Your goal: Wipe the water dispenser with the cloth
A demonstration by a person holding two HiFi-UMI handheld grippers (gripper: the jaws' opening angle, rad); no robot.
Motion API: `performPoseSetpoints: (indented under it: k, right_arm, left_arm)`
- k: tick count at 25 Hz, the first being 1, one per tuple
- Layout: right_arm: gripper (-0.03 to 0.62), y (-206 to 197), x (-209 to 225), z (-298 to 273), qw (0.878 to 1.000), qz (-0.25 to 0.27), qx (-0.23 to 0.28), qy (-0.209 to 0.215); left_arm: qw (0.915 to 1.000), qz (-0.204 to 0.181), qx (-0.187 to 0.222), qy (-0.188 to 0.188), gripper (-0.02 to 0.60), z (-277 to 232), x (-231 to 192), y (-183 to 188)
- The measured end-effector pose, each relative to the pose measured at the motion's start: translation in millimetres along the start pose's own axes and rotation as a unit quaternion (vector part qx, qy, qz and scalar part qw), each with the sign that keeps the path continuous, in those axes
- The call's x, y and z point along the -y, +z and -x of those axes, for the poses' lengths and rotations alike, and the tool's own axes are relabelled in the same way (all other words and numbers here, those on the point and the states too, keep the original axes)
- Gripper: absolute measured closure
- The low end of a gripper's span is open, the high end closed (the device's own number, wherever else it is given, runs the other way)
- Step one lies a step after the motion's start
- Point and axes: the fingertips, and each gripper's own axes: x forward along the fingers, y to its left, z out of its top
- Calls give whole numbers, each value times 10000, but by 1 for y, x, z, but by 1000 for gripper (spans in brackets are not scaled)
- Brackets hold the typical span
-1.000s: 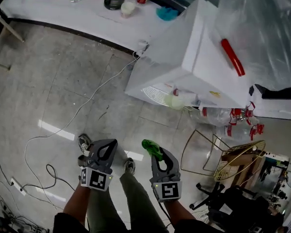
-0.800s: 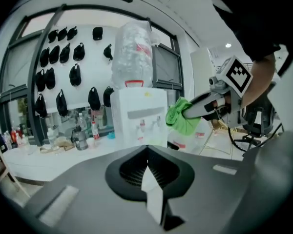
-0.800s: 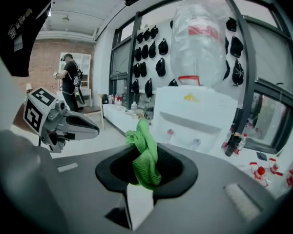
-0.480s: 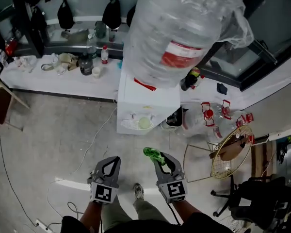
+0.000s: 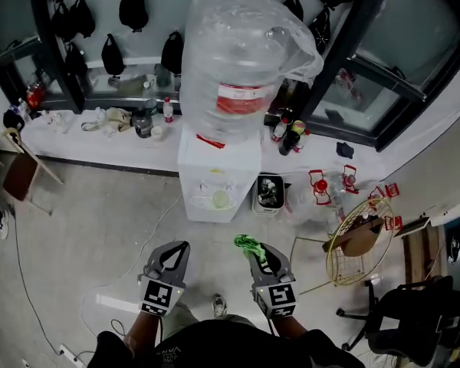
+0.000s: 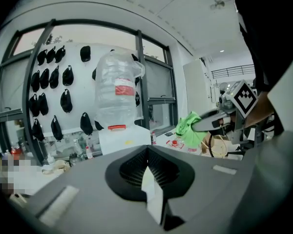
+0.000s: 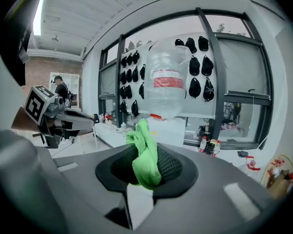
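Our right gripper (image 5: 257, 255) clamps the green cloth (image 5: 245, 243); our left gripper (image 5: 178, 250) sits with jaws pressed together, both well apart from the dispenser (image 5: 217, 176).

Bright, flat indoor light all round, no hard shadows really. In the head view the shiny floor (image 5: 84, 221) throws back a white glare streak, and the plastic over the bottle (image 5: 241, 60) sparkles. Both gripper views are heavy fisheye: window frames (image 7: 217, 82) bow and the corners go black. A ceiling strip light (image 7: 39, 13) blows out. The left gripper (image 6: 146, 150) and right gripper (image 7: 146, 147) are soft up close; the cloth (image 7: 149, 172) looks crisper.
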Motion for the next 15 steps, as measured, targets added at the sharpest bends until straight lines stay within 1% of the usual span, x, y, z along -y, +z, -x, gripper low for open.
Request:
performPoseSetpoints:
  k: [4,8,12,15]
  right_arm:
    - [499,4,6,20,10000,-13,75,39]
    - [500,4,11,35,9999,-29,102,109]
    - [502,8,15,46,9998,9,165,135]
    - [502,10,17,50,9996,42,227,176]
  left_arm:
    - [9999,-68,126,29,580,6,15,17]
    - [9998,-29,156,146,580,15,26,30]
    - [9995,49,236,218,580,27,34,37]
    - [9993,31,292,238,580,31,42,39]
